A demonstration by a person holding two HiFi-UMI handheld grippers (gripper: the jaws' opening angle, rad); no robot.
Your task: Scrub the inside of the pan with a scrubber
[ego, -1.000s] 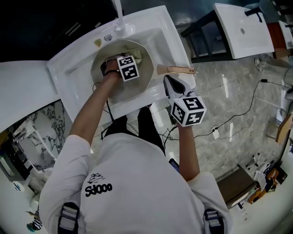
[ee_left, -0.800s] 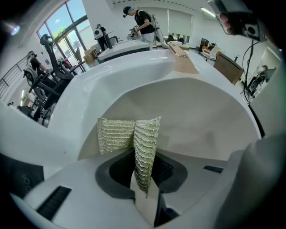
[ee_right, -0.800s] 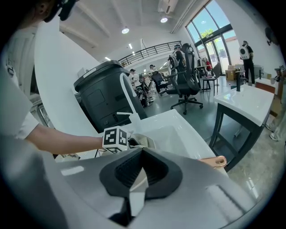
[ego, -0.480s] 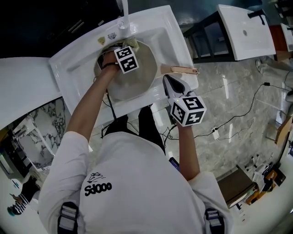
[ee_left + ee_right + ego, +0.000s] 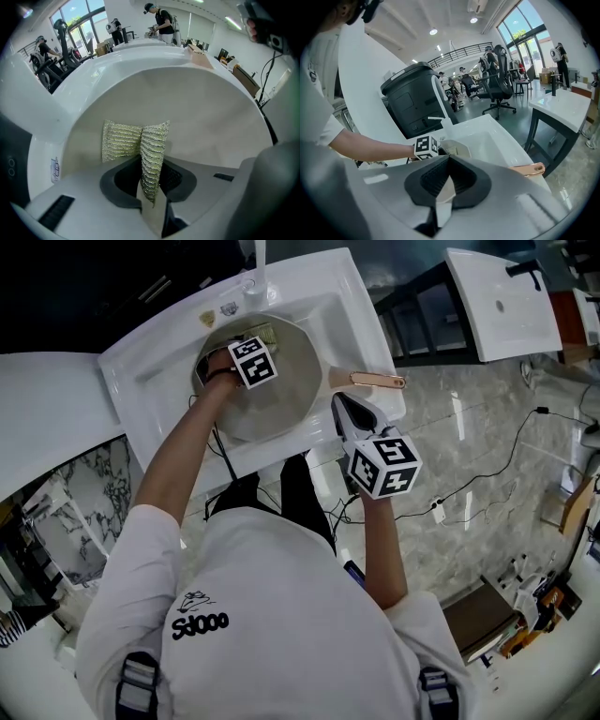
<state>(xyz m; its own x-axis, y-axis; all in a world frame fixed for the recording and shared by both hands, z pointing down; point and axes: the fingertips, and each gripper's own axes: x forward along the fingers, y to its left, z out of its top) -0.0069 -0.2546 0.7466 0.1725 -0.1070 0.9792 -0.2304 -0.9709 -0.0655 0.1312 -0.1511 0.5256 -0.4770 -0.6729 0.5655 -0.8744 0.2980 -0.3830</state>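
Observation:
A beige pan (image 5: 291,395) with a copper handle (image 5: 375,381) sits in the white sink (image 5: 337,296). My left gripper (image 5: 260,343) reaches into the pan's far side, near the faucet, shut on a yellow-green mesh scrubber (image 5: 266,333). In the left gripper view the folded scrubber (image 5: 140,145) is pinched in my left gripper (image 5: 149,180) and pressed against the pan's inner wall (image 5: 201,108). My right gripper (image 5: 339,401) is at the pan's near rim beside the handle. In the right gripper view my right gripper (image 5: 445,187) is shut on a beige sliver of the pan; the handle (image 5: 529,168) sticks out to the right.
A faucet (image 5: 258,259) stands at the sink's back edge. A second white basin (image 5: 497,301) on a dark stand is at the right, and cables (image 5: 469,484) lie on the marble floor. A black bin (image 5: 415,103) stands beyond the sink. People stand far off.
My left gripper has slid the scrubber up and left across the pan toward the faucet side. The right gripper has stayed at the pan's rim.

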